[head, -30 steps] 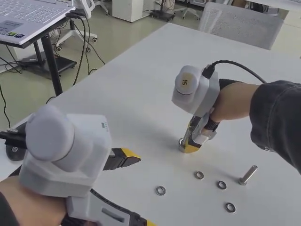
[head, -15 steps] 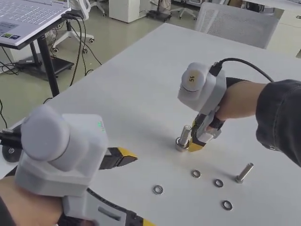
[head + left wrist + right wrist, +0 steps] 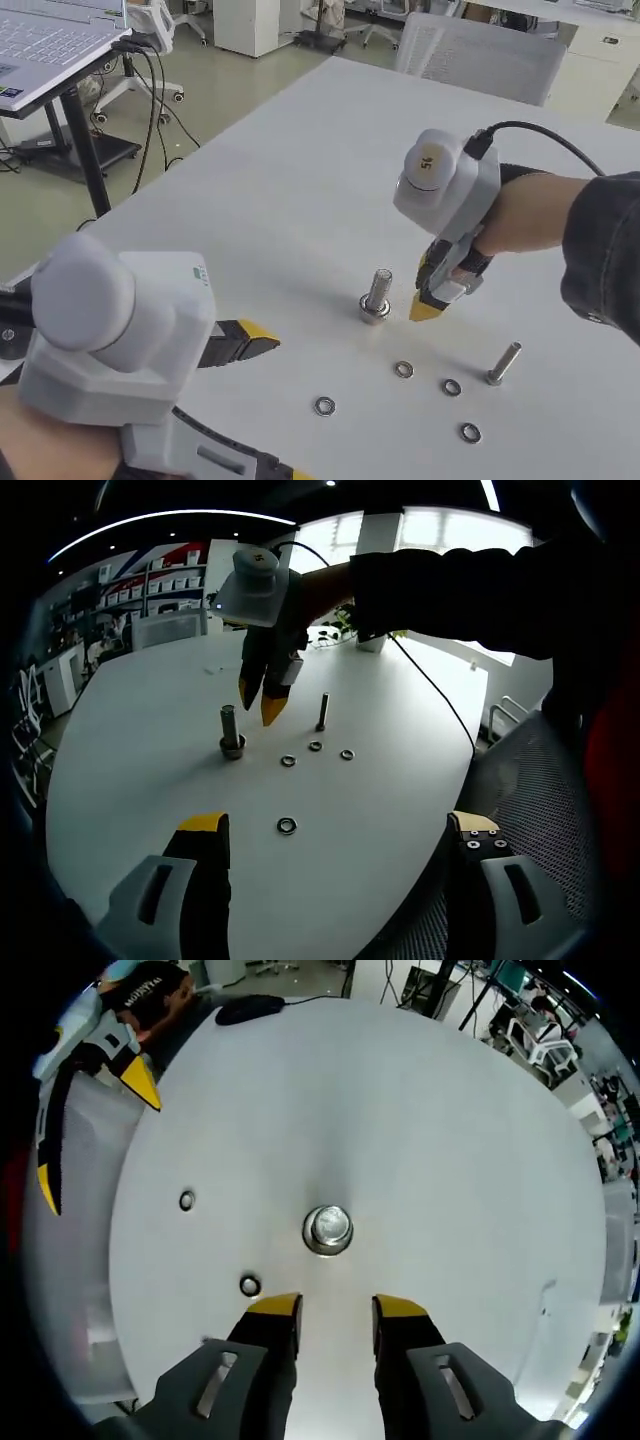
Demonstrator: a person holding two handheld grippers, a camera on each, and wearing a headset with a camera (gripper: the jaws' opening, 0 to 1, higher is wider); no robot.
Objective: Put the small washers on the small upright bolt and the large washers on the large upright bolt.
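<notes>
The large bolt (image 3: 376, 295) stands upright mid-table with a wider ring at its foot; from above it shows as a round head (image 3: 329, 1228). My right gripper (image 3: 425, 310) hangs just right of it, apart, its yellow tips (image 3: 337, 1310) slightly open and holding nothing. The small bolt (image 3: 502, 362) stands further right (image 3: 322, 710). Loose washers lie in front: one (image 3: 403, 369), another (image 3: 452, 387), a third (image 3: 470, 432). A washer (image 3: 325, 406) lies apart on the left. My left gripper (image 3: 338, 825) is wide open near the table's front (image 3: 270, 410).
The white table (image 3: 280, 200) runs far back with bare room behind the bolts. A laptop (image 3: 40, 45) on a stand with cables sits off the left edge. A grey chair (image 3: 480, 55) stands at the far end.
My right gripper has lifted and drawn right, away from the large bolt, which now stands uncovered. The left gripper has held still. The head camera has shifted.
</notes>
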